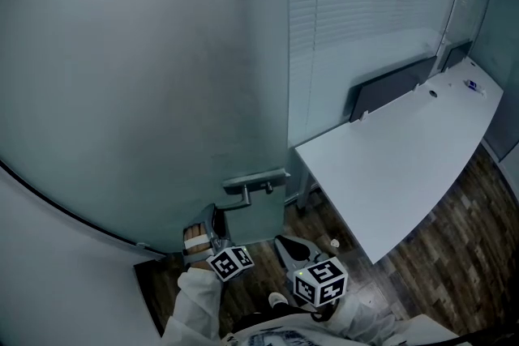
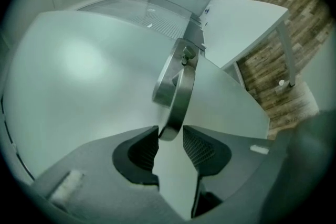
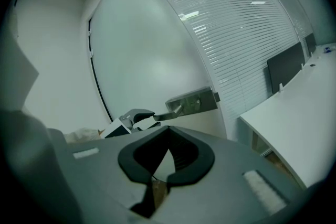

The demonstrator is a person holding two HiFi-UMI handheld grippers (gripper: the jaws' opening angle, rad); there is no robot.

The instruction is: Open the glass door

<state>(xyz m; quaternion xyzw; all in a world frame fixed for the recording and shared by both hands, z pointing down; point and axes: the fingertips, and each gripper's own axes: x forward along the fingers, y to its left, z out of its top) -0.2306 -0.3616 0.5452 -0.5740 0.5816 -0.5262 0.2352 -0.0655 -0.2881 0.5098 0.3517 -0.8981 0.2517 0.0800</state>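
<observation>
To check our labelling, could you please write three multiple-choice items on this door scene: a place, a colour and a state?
1. In the head view, the white curved desk stands: A right of the frosted glass door; B left of it; C above it.
2. The door's metal lever handle is: A black; B silver; C red.
3. The left gripper's jaws are: A shut; B apart round the handle's tip; C hidden.
Key: 1A, desk at right; 2B, it gleams silver; 3B, a gap shows beside the tip.

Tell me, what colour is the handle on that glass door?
The door handle is silvery grey metal. It shows best in the left gripper view.
</observation>
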